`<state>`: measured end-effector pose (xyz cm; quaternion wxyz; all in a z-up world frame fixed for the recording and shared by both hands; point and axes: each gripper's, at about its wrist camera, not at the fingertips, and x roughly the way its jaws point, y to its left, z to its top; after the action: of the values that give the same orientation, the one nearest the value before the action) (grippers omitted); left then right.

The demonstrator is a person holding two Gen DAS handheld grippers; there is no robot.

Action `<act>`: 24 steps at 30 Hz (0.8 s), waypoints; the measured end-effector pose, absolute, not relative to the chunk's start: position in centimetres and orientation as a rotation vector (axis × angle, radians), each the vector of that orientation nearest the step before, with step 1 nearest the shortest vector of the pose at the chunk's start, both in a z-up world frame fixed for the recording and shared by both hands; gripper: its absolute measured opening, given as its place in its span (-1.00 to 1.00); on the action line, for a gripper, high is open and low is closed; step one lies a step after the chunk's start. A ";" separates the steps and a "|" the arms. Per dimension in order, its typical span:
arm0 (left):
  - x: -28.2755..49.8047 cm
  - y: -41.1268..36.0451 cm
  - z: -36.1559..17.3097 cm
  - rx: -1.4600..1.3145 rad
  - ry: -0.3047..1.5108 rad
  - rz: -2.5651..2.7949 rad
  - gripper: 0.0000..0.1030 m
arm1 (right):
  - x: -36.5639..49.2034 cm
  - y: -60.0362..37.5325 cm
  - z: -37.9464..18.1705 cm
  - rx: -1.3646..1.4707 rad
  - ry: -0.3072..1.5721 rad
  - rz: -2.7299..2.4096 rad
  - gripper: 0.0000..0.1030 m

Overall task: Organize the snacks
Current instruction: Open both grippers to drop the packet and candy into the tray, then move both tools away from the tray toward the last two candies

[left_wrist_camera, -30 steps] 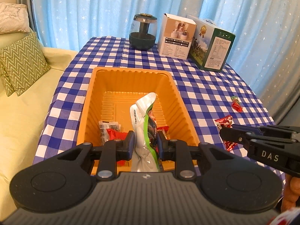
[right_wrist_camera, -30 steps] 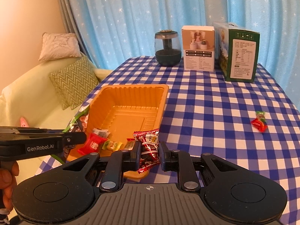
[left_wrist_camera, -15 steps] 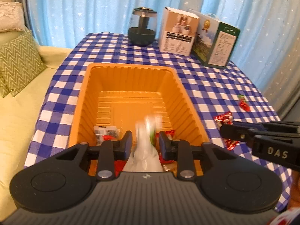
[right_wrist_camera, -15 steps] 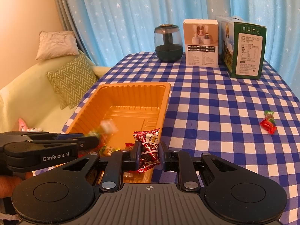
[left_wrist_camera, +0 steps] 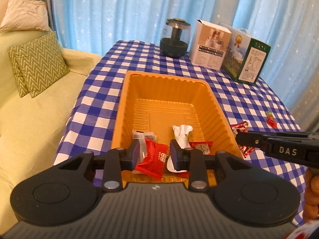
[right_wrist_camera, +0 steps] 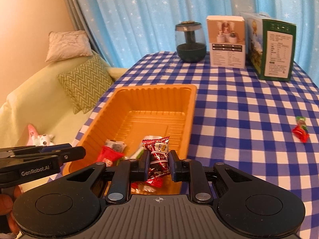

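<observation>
An orange tray point(left_wrist_camera: 127, 103) point(right_wrist_camera: 191, 107) sits on the checked table. Several snacks lie at its near end, among them a white-green pouch point(left_wrist_camera: 181, 134) and a red packet point(left_wrist_camera: 153, 159). My left gripper point(left_wrist_camera: 153, 155) is open and empty above the tray's near end. My right gripper point(right_wrist_camera: 159, 164) is shut on a red snack packet point(right_wrist_camera: 158, 155) and holds it over the tray's near right corner; it also shows in the left wrist view point(left_wrist_camera: 240, 127). A small red-green candy point(right_wrist_camera: 301, 132) point(left_wrist_camera: 271, 119) lies on the cloth at the right.
A dark jar point(right_wrist_camera: 190, 43), a white box point(right_wrist_camera: 227, 41) and a green box point(right_wrist_camera: 273, 47) stand at the table's far end. A sofa point(left_wrist_camera: 39, 119) with cushions lies along the left side.
My left gripper opened and let go of the white-green pouch, which dropped into the tray. My right gripper carried its red packet left, over the tray's corner.
</observation>
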<state>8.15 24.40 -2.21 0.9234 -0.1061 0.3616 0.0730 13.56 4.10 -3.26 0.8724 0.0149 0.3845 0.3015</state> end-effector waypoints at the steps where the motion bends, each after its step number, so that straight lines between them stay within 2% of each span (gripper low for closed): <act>1: 8.0 24.6 -2.2 -0.222 0.740 0.153 -0.44 | 13.7 4.4 -3.2 0.032 0.801 0.636 -0.60; 6: 7.1 25.0 -2.3 -0.243 0.745 0.162 -0.44 | 14.5 5.4 -3.4 0.071 0.811 0.694 -0.59; 8: 6.6 25.0 -2.2 -0.250 0.744 0.163 -0.44 | 14.7 5.4 -3.4 0.074 0.821 0.687 -0.51; 10: 6.2 24.9 -2.0 -0.249 0.743 0.164 -0.44 | 14.5 4.8 -3.2 0.091 0.817 0.676 -0.14; 11: 6.0 24.8 -2.0 -0.252 0.743 0.164 -0.43 | 14.2 4.3 -3.2 0.104 0.816 0.667 -0.10; 24: 3.5 21.1 -0.1 -0.248 0.744 0.128 -0.26 | 9.6 -2.1 -1.9 0.114 0.829 0.526 -0.08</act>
<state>3.51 21.07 -0.06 0.9222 -0.1207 0.3622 0.0623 9.58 -2.15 -1.92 0.8804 0.0549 0.3977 0.2523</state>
